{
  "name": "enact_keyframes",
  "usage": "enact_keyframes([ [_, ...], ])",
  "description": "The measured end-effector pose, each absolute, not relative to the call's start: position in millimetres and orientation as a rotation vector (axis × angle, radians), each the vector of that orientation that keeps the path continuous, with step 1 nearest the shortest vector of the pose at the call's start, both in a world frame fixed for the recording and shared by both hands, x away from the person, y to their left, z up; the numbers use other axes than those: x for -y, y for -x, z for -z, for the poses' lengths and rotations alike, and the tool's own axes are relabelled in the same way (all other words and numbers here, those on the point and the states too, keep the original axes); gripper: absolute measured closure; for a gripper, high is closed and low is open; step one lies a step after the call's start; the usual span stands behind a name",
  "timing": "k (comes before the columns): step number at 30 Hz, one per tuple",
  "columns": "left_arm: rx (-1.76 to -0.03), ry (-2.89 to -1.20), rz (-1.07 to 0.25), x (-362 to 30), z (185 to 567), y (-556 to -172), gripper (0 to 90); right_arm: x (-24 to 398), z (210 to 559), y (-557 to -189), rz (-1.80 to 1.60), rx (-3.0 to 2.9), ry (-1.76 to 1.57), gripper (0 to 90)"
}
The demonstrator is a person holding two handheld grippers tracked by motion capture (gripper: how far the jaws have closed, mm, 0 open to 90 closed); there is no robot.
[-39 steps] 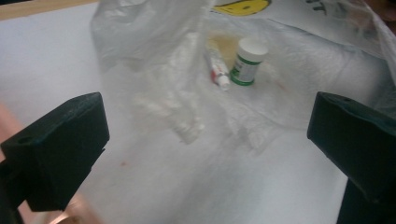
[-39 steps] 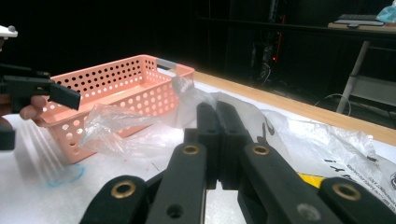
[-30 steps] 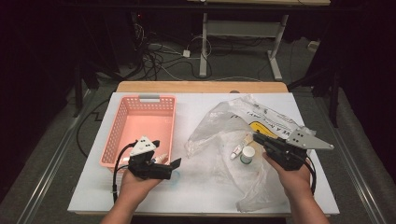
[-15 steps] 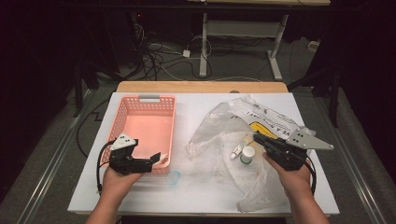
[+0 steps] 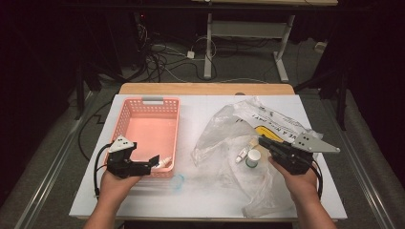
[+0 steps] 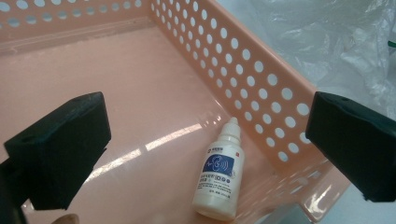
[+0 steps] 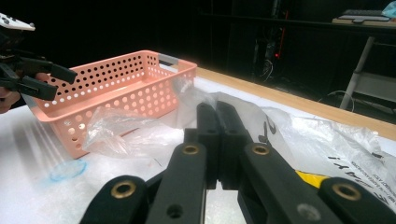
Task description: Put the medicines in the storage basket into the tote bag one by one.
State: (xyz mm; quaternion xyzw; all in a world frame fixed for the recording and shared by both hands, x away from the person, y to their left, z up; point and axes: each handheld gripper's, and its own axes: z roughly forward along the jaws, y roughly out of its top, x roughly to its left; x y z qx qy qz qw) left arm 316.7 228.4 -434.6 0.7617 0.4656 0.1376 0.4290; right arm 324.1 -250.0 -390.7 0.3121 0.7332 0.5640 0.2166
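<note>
A small white dropper bottle (image 6: 217, 179) with a blue label lies on the floor of the pink basket (image 6: 261, 84), close to its near corner (image 5: 165, 162). My left gripper (image 6: 205, 126) hangs just above it, open, with the bottle below and between the jaws and touching neither. From above, the left gripper (image 5: 154, 161) sits at the basket's (image 5: 125, 125) front edge. My right gripper (image 5: 263, 141) rests over a clear plastic bag (image 5: 224, 129), jaws pressed together (image 7: 216, 112) with nothing visible between them. A white-capped jar (image 5: 253, 158) and a small bottle (image 5: 241, 154) lie just left of it.
A pale blue ring (image 5: 177, 181) lies on the white table (image 5: 200, 200) in front of the basket. The crumpled bag spreads over the table's right half, with a printed yellow and white sheet (image 5: 274, 124) on it. The left gripper (image 7: 37, 77) shows by the basket (image 7: 116, 84).
My left gripper moved left along the basket's front edge, and the blue ring on the table came into sight. The right gripper stayed where it was.
</note>
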Motion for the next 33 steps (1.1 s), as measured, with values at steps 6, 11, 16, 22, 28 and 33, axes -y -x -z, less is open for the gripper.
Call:
enact_keyframes([
  [6, -1.166, -1.906, -0.336, -226, 433, -319, 3.0, 250, 392, -325, -1.559, -2.032, -0.862, 90.0],
  [11, -1.182, -1.973, -0.306, -223, 423, -326, 6.3, 250, 391, -324, -1.559, -2.029, -0.863, 90.0],
  [16, -1.137, -2.039, -0.285, -219, 409, -335, 12.7, 250, 391, -324, -1.558, -2.033, -0.857, 90.0],
  [22, -1.152, -2.157, -0.174, -213, 406, -356, 20.7, 249, 392, -324, -1.556, -2.037, -0.858, 90.0],
  [28, -1.161, -2.257, -0.061, -207, 413, -371, 30.0, 248, 393, -325, -1.555, -2.043, -0.864, 90.0],
  [33, -1.117, -2.398, -0.014, -194, 421, -378, 38.0, 248, 394, -325, -1.551, -2.048, -0.863, 90.0],
])
